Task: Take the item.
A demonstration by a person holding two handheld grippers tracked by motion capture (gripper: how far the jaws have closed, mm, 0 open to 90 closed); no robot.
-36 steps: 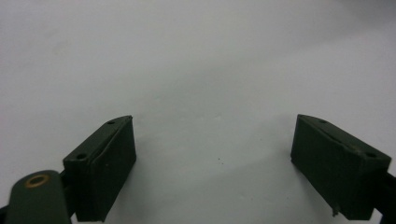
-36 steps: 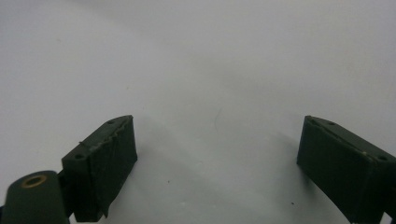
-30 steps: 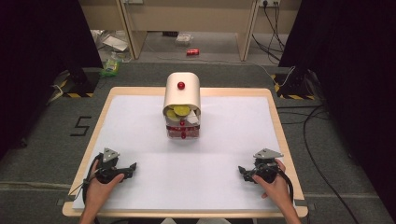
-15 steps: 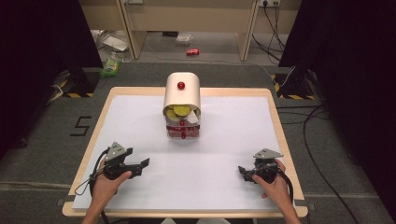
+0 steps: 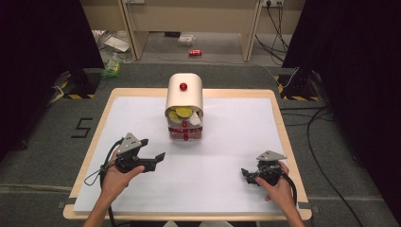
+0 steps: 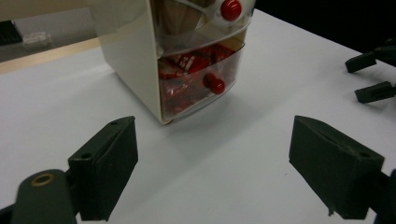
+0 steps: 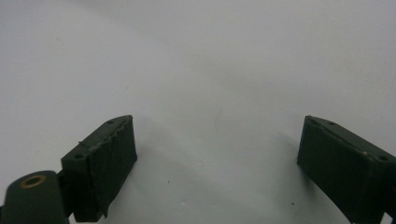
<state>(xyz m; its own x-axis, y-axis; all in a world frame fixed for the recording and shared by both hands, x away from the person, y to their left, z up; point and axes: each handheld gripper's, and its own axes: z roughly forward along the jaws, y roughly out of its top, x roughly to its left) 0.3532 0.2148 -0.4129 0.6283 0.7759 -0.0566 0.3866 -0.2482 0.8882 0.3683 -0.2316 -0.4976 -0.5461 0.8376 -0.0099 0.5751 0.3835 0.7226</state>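
- A small cream drawer unit with a rounded top is seen standing upright at the middle of the table's far half, on the white sheet; the same unit is seen close up in the left gripper view.
- Its lower drawer, clear-fronted with a red knob, is judged to be the thing aimed at, since the left gripper points toward it; red packets are visible inside.
- A second red knob is seen on the compartment above, and yellow items show behind the upper front in the high view.
- Printing is present on the red packets, but it cannot be read.
- The work is judged to be at its very start: the lower drawer appears shut or nearly so, nothing has been taken out, and neither knob is touched.
- The left gripper is held near the unit but apart from it, jaws spread wide and nothing between them.
- The right gripper is kept well apart, low over the sheet at the near right, jaws likewise spread wide and bare.
- A "5" is marked on the floor left of the table.
- A red can lies on the floor beyond; its label is too small to read.
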